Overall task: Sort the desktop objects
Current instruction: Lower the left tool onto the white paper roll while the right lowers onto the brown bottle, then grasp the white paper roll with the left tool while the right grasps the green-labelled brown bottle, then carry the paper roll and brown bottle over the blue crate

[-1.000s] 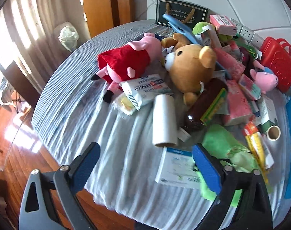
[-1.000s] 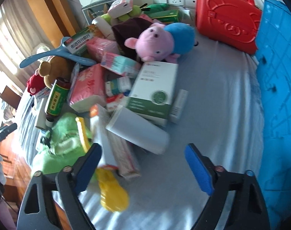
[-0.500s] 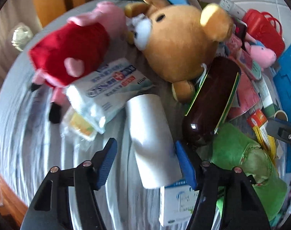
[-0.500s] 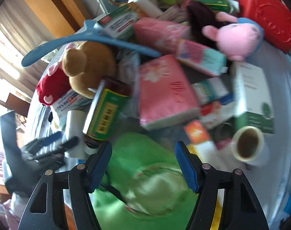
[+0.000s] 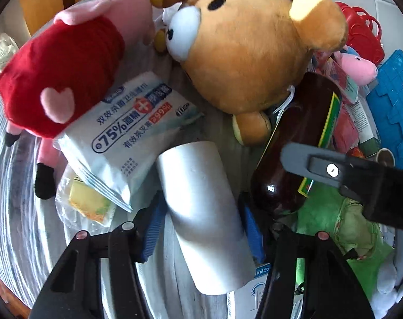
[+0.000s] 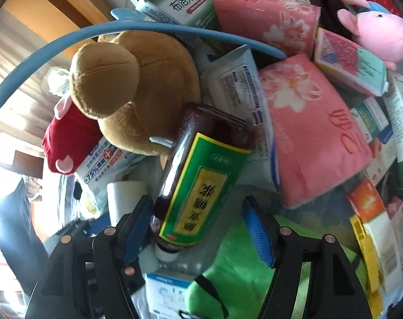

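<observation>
A white roll (image 5: 204,212) lies on the grey cloth. My left gripper (image 5: 201,226) straddles it, blue pads close on both sides; the jaws look open around it. A dark brown bottle with a green and yellow label (image 6: 198,175) lies in the pile, also in the left wrist view (image 5: 294,143). My right gripper (image 6: 198,220) is open and straddles the bottle's neck end; one arm of it shows in the left wrist view (image 5: 347,175). The roll shows in the right wrist view (image 6: 124,196).
A brown plush bear (image 5: 252,50), a red-dressed pig plush (image 5: 68,74), a wet-wipes pack (image 5: 129,130), a green cloth (image 6: 241,273), pink tissue packs (image 6: 315,130), a blue hanger (image 6: 68,42) and several boxes crowd around. A red case (image 5: 361,37) stands far right.
Both grippers have moved forward and down into the pile. The left now has the white roll between its pads; the right swung left from the green cloth onto the brown bottle.
</observation>
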The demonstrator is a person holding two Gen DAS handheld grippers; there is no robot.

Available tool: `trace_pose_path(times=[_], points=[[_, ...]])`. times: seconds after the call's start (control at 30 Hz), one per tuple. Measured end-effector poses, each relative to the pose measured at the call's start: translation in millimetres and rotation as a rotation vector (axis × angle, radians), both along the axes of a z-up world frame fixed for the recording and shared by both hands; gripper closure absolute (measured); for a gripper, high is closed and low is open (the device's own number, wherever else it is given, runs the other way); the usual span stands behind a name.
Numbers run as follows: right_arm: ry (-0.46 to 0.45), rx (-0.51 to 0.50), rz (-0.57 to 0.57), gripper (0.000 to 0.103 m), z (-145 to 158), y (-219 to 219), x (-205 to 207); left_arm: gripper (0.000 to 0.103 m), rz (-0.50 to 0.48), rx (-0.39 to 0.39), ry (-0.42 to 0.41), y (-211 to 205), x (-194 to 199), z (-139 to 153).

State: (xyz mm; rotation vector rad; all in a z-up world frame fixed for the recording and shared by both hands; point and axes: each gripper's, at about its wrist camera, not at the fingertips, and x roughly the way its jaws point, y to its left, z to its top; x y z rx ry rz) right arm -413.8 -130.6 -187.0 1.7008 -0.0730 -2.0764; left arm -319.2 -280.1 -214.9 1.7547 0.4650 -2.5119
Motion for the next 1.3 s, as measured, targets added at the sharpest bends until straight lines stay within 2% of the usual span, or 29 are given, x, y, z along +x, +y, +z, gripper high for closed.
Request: trace_pose_path(times=[0.07, 0.13, 0.37, 0.57, 0.73, 0.9, 1.07, 1.17, 1.3], points=[[-0.002, 0.003, -0.001, 0.035, -3.3, -6.3, -4.2, 0.051, 0.000, 0.003, 0.006, -1.2, -0.6, 0.5], [-0.002, -0.002, 0.004, 0.041, -4.7, -10.7, -6.3, 0.052, 0.005, 0.014, 0.009, -4.0, -0.2, 1.5], [0.027, 0.019, 0.014, 0.042, 2.4, -8.1, 0.1, 0.055, 0.007, 0.012, 0.044, -7.1, 6.8, 17.8], [0.081, 0.026, 0.024, 0.045, 23.3, 2.1, 11.6, 0.057, 0.002, -0.023, 0.106, -4.2, 11.9, 45.5], [0.114, 0.026, 0.015, 0.048, 36.5, 14.0, 20.8, 0.057, 0.006, -0.032, 0.118, -2.6, 19.5, 50.6], [0.165, 0.017, 0.016, 0.048, 51.0, 24.3, 33.7, 0.057, 0.002, -0.069, 0.198, 2.4, 23.9, 71.3], [0.236, 0.005, 0.014, 0.048, 79.6, 35.9, 38.9, 0.057, -0.019, -0.116, 0.288, 16.9, 26.1, 109.6], [0.300, 0.013, 0.005, 0.048, 110.8, 40.1, 41.8, 0.057, -0.036, -0.132, 0.339, 25.1, 29.8, 131.9], [0.376, 0.010, -0.016, 0.048, 146.0, 67.6, 47.4, 0.057, -0.058, -0.162, 0.402, 45.3, 27.2, 162.7]])
